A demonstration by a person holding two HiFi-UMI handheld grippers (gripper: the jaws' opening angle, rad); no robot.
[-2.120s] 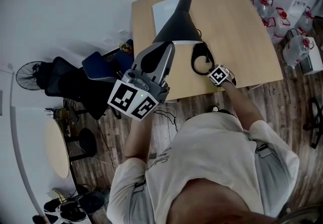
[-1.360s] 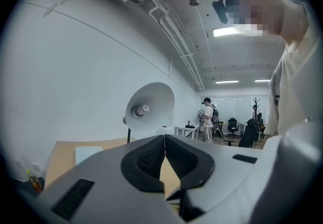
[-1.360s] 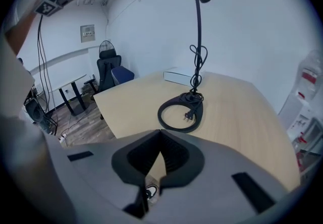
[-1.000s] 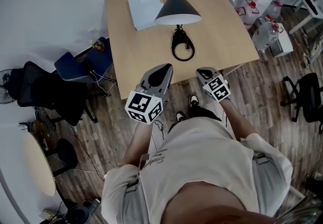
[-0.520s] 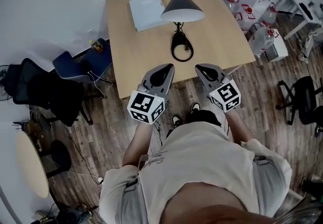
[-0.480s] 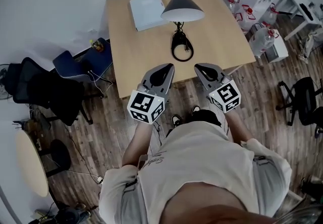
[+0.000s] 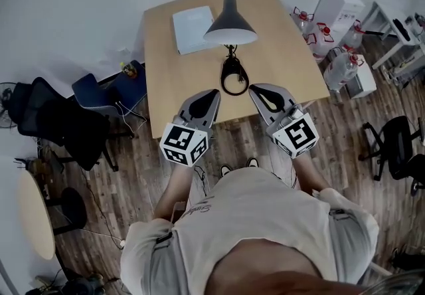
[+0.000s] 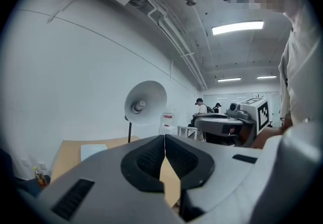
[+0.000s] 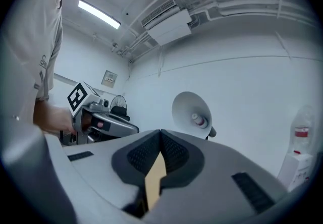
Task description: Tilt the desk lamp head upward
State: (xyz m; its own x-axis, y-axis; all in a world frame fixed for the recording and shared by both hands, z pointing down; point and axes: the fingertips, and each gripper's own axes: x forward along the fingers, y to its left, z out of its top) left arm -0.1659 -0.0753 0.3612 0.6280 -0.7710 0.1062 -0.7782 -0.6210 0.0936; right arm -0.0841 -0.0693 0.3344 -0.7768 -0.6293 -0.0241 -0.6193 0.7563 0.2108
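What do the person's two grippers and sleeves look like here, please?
Both the left gripper and the right gripper are smooth grey tapered shells with black textured pads inside the jaws. Each carries a white cube printed with black square markers. The person wears a light short-sleeved T-shirt.

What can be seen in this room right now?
Table: one, light wood, upper centre.
Lamp: one, dark shade, on the table's far side.
Pad: one, white, on the table left of the lamp.
Cable: one, black, coiled in front of the lamp.
Bottles: several, clear, on the floor right of the table.
Chairs: several, dark, on the floor at left.
Left hand-held gripper: one, grey, shut, at the table's near edge.
Right hand-held gripper: one, grey, shut, beside it.
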